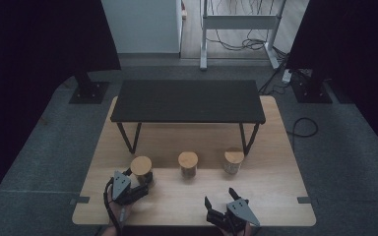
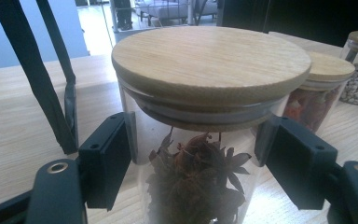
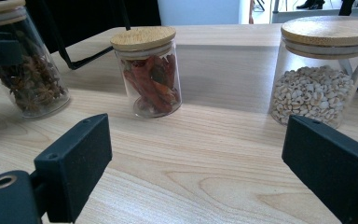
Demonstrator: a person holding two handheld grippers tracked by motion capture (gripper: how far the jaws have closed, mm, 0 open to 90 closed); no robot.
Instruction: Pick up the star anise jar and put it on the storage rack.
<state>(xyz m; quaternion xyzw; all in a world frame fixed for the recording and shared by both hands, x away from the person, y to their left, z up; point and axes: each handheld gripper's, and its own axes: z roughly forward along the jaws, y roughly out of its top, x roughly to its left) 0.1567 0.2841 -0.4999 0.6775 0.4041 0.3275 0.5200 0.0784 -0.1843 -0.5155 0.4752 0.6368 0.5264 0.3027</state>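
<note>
The wooden counter (image 1: 275,196) is carrying everything here; a low black shelf (image 1: 187,101) is standing on thin legs across its far half, and three lidded glass jars are sitting in a row in front of that shelf, near the person's edge; the star anise jar (image 2: 196,140) is standing at the left end of the row, the chili jar (image 3: 149,74) in the middle, and the jar of pale grains (image 3: 317,79) at the right end, each well apart from its neighbour.

The left gripper (image 1: 145,184) is pinching the star anise jar across its glass body just under the wooden lid (image 2: 209,60); in the left gripper view both black pads are pressing against the glass, one on each side; in the right gripper view the jar is appearing slightly tilted, though whether its base is leaving the wood I cannot tell. The right gripper (image 1: 219,196) is resting near the front edge with its jaws spread and nothing between them, looking toward the chili jar and the grain jar.

The step in hand, as I am reading it, is the grasp on the leftmost jar, now made; the next move is probably calling for a straight lift to clear the counter, keeping the jar upright so the loose-looking lid is staying seated, before carrying it, perhaps toward the shelf; glass between hard pads could be slipping if the squeeze is easing.
</note>
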